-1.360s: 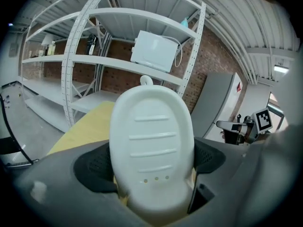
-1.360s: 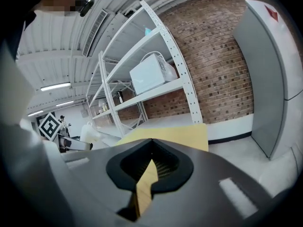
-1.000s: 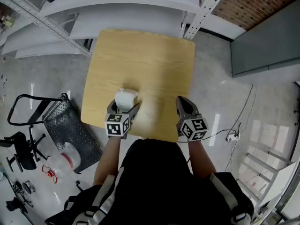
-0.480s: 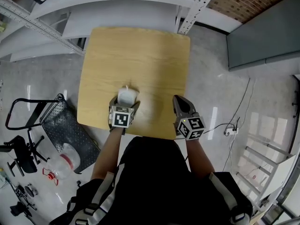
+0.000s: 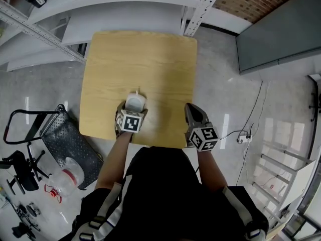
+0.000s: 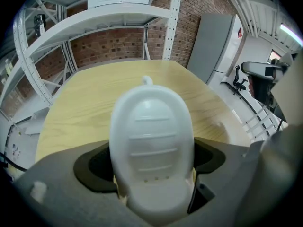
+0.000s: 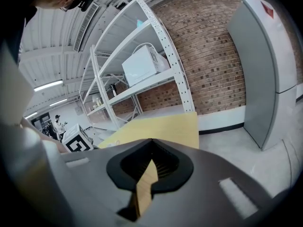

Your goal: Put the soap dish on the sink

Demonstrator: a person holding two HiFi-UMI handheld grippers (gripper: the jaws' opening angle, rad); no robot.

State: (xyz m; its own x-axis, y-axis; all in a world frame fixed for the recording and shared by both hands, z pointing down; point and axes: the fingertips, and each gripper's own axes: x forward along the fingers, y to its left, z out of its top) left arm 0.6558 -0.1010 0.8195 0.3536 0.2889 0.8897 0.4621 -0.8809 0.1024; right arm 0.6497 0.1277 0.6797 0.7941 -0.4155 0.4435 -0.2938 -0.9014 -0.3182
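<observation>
White soap dish point(image 6: 151, 126), underside hidden, pinched by left gripper point(image 6: 152, 176); right gripper's point(image 7: 144, 174) fingers pressed together.

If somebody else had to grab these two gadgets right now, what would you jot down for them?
Left gripper: shut on the white soap dish, over the near part of the wooden table.
Right gripper: shut, empty, by the table's near right edge.
Done: the dish is grasped.
To do: carry it to the sink and set it down. No sink shows in any view, so find it first.
</observation>
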